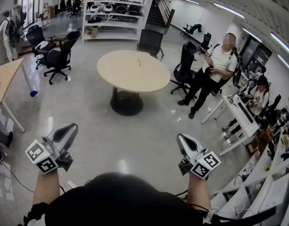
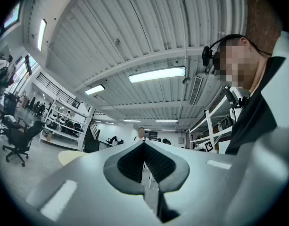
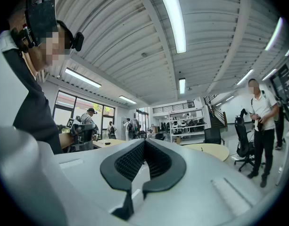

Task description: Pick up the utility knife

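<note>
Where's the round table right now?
Head view, centre: the round table stands straight ahead across the floor, a black office chair and a standing person to its right. A small slim item lies near its middle.

A thin, small sliver, probably the utility knife (image 1: 139,61), is lying flat on the round beige table (image 1: 120,76) far ahead in the middle of the room. It is resting a little beyond the tabletop's centre, with its long axis running roughly from near to far. It is showing too small for its blade or colour to be made out.
</note>
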Motion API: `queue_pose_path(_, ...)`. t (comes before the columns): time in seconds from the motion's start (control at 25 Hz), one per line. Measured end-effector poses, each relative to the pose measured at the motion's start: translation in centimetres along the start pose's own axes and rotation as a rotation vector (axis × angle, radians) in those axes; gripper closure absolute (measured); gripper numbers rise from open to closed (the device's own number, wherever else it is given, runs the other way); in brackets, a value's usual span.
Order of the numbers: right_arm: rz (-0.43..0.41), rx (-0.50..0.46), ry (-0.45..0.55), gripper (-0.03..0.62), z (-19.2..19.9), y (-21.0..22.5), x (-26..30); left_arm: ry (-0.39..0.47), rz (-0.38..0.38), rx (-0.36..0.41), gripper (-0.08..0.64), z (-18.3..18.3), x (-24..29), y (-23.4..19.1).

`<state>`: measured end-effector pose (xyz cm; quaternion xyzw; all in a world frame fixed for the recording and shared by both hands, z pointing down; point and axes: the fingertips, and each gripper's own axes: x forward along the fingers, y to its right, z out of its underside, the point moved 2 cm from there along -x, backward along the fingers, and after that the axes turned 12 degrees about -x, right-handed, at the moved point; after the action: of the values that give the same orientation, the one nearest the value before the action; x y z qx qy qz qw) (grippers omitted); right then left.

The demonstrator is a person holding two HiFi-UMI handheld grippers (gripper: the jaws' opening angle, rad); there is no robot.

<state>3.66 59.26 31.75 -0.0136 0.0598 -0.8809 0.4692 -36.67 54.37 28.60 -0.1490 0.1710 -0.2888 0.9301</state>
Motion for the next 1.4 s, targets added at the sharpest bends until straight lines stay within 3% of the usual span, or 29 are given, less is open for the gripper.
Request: queue_pose_path(1.4,-0.013,-0.004,0.016,0.581,0.4,2.5,-1.0,-0.012,0.004,0.01,0.575,1.0,2.8,1.6)
